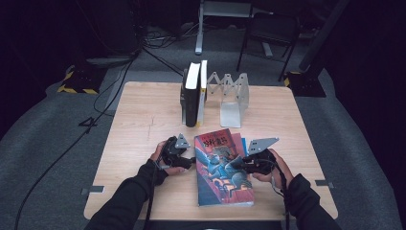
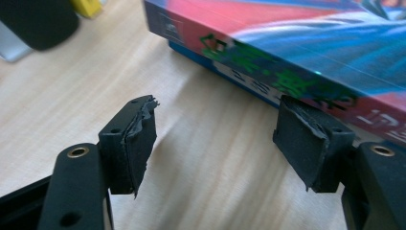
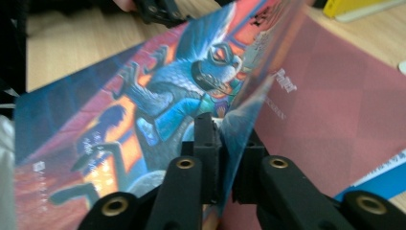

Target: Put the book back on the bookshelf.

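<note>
One wooden table (image 1: 143,115) stands on grey carpet in a dark room, with cables trailing behind it. At the table's far edge a metal rack (image 1: 233,96) holds two upright books (image 1: 194,93) at its left end. Nearer the person than the rack lies a book (image 1: 222,167) with a colourful cover (image 3: 119,110), resting on a blue item (image 3: 383,179). The right gripper (image 1: 246,165) is clamped on that cover's edge, lifting it off the red page beneath. The left gripper (image 2: 215,139) sits at the book's left side, jaws apart with bare table between them.
</note>
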